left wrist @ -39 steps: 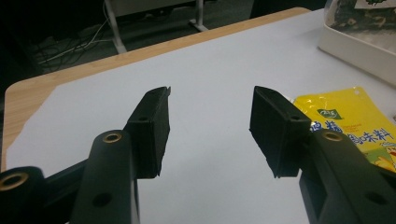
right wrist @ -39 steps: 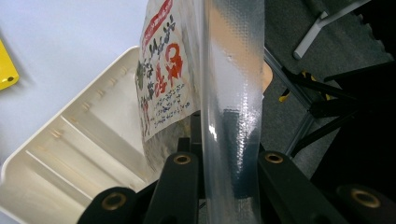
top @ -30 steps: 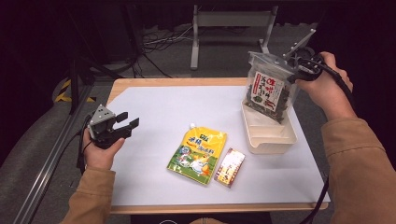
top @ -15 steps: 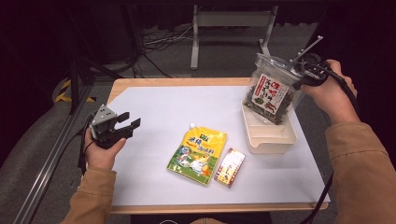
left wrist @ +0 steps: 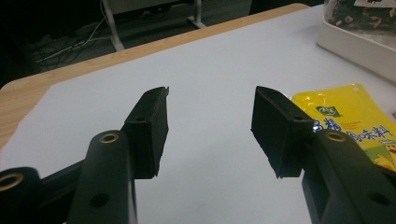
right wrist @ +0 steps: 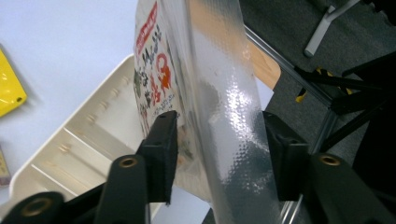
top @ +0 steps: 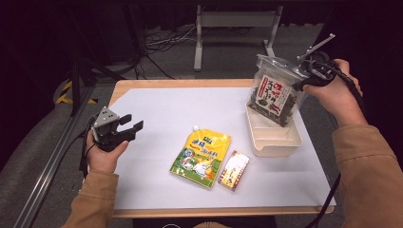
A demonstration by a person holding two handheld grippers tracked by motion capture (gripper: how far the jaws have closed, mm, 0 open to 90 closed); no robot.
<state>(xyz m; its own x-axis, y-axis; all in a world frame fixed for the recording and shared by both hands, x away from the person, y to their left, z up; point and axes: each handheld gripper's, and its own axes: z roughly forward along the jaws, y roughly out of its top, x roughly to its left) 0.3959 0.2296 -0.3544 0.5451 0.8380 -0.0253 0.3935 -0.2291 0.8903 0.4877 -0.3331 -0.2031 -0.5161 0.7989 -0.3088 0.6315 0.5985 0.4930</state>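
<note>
Right gripper (right wrist: 217, 154) jaws have just been opening, and the seaweed snack bag (top: 273, 92) stands between them with its bottom in the far end of the cream tray (top: 275, 142) — looks released, though pad contact is hard to rule out. Left gripper (top: 130, 128) idles with jaws half open, holding nothing. Yellow pouch (top: 202, 153) and small snack packet (top: 234, 169) are left on the table (top: 157, 109), not yet in the tray.

Lab: rig frame (top: 233, 19), floor cables (top: 166, 40)
</note>
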